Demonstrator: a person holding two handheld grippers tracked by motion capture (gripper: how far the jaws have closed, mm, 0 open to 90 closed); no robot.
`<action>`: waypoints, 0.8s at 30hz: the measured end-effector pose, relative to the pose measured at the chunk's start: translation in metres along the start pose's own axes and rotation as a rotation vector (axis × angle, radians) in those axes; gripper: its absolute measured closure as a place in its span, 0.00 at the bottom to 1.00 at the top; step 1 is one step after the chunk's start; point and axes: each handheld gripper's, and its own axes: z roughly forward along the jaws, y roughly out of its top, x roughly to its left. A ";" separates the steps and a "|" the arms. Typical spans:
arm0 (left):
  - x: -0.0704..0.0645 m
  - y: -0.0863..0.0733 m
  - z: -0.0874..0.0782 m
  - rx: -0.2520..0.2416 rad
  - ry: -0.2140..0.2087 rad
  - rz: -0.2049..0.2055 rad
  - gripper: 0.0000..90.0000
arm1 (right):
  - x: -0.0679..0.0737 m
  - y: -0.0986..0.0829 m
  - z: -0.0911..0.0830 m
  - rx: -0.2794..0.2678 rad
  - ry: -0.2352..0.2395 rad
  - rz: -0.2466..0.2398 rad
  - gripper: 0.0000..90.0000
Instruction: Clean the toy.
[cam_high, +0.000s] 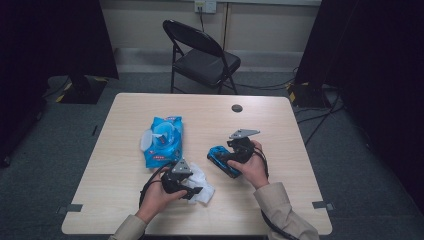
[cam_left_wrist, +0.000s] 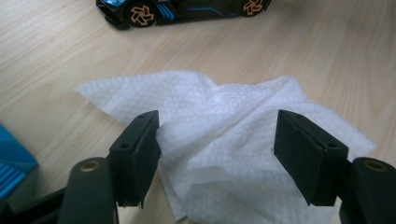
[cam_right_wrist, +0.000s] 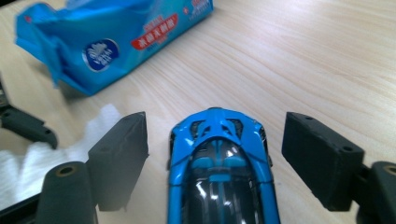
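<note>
A white wet wipe lies crumpled on the table, and my left gripper stands open over it with a jaw on each side; in the high view the wipe lies at the left gripper. A blue and black toy car sits between the wide-apart jaws of my open right gripper, neither jaw touching it. The high view shows the car under the right gripper. From the left gripper view the car lies beyond the wipe.
A blue pack of wet wipes with its lid up lies at the table's left middle; it shows as the pack ahead of the car. A black folding chair stands behind the table. A small dark disc sits near the far edge.
</note>
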 end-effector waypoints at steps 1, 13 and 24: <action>0.000 -0.001 0.001 0.004 0.000 0.004 0.36 | -0.001 0.001 0.004 0.009 -0.002 0.002 0.24; -0.001 -0.004 0.003 0.008 0.010 0.041 0.37 | -0.001 0.001 0.034 0.091 -0.003 -0.020 0.20; -0.001 -0.005 0.003 0.003 0.006 0.046 0.37 | 0.002 0.007 0.037 0.158 -0.021 -0.063 0.19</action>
